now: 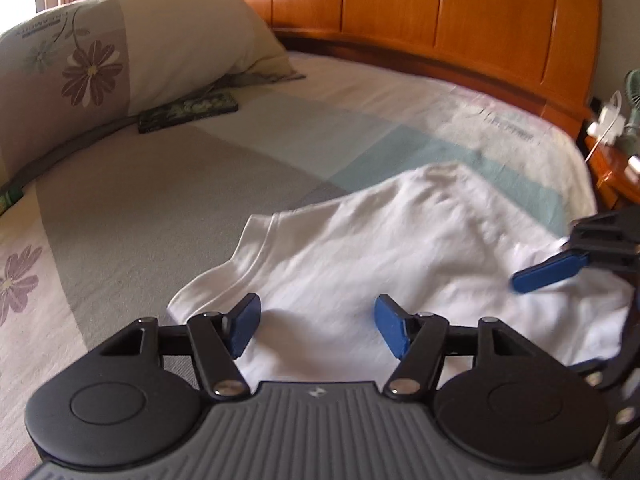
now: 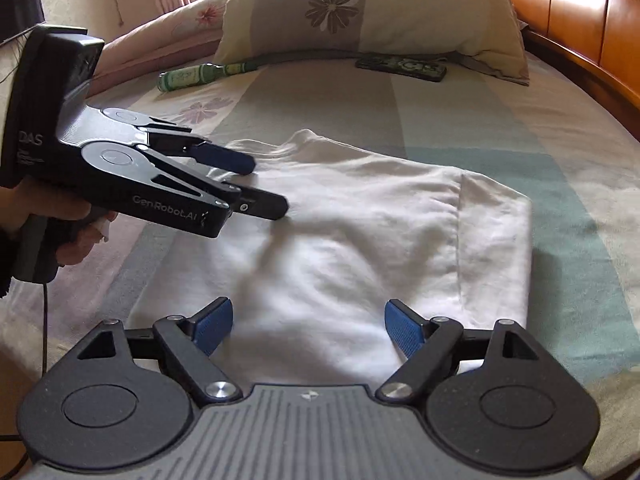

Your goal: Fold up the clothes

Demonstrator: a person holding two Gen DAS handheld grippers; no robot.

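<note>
A white garment [image 2: 360, 240] lies spread and partly folded on the patchwork bedspread [image 2: 560, 128], near the foot of the flowered pillow [image 2: 380, 8] and the wooden headboard [image 1: 440, 20]. The left gripper [image 1: 316, 326] hangs over the cloth's near edge with its blue pads spread apart, nothing between them. The right gripper [image 2: 308, 326] hovers beside it over the same cloth, jaws wide and released, gripping nothing.

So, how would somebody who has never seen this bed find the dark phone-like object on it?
Start at the big flowered pillow beside the wooden headboard. At the pillow's lower edge, a flat dark rectangle with a green-white pattern lies on the bedspread. The green bottle nearby is round; this object is flat.
</note>
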